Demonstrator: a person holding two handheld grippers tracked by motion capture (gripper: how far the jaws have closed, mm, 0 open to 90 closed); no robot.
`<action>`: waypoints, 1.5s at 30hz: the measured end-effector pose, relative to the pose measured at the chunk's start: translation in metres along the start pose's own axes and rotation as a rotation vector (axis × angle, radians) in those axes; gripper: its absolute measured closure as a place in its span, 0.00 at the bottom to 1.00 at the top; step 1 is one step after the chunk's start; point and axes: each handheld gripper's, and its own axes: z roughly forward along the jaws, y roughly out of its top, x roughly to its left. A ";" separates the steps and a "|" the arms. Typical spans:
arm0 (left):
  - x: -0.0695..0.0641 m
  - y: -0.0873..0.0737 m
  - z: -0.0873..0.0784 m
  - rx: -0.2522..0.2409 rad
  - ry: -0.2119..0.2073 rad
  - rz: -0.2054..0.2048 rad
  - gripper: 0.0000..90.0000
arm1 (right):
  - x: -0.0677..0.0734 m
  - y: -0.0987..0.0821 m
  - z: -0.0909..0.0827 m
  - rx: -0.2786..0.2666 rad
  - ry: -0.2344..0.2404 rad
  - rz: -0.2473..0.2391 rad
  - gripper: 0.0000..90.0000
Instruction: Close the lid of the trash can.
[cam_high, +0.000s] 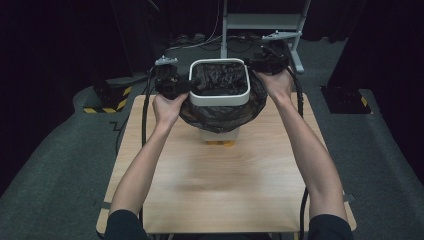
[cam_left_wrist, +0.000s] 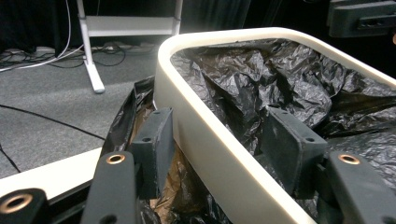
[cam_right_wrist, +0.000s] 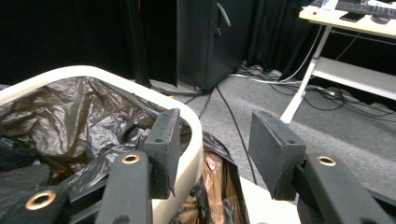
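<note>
high view: white bin rim (cam_high: 220, 97) straddled by left tool (cam_high: 181, 89) and right tool (cam_high: 252, 65), both open.

Your bin (cam_high: 219, 98) stands on the far middle of the table (cam_high: 220, 185), with the bag (cam_high: 220, 117) lining it inside and spilling over the rim ring (cam_high: 219, 99) to hang around the outside. Your left gripper (cam_high: 175, 85) sits at the bin's left side, one pad inside the ring and one outside it, astride the rim; your right gripper (cam_high: 257, 64) is at the far right corner, likewise straddling the rim. Behind the table, on the floor, stands a desk frame (cam_high: 260, 22) with cables (cam_high: 200, 42) trailing to its left.
</note>
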 end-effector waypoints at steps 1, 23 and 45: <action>0.000 0.000 -0.002 -0.005 0.002 0.003 0.48 | -0.001 -0.001 -0.002 -0.003 0.002 0.003 0.58; -0.004 0.007 -0.048 -0.049 0.043 0.038 0.46 | -0.012 -0.018 -0.052 -0.077 0.011 0.038 0.58; -0.008 -0.002 -0.079 -0.049 0.064 0.048 0.46 | -0.017 -0.035 -0.093 -0.082 0.007 0.037 0.58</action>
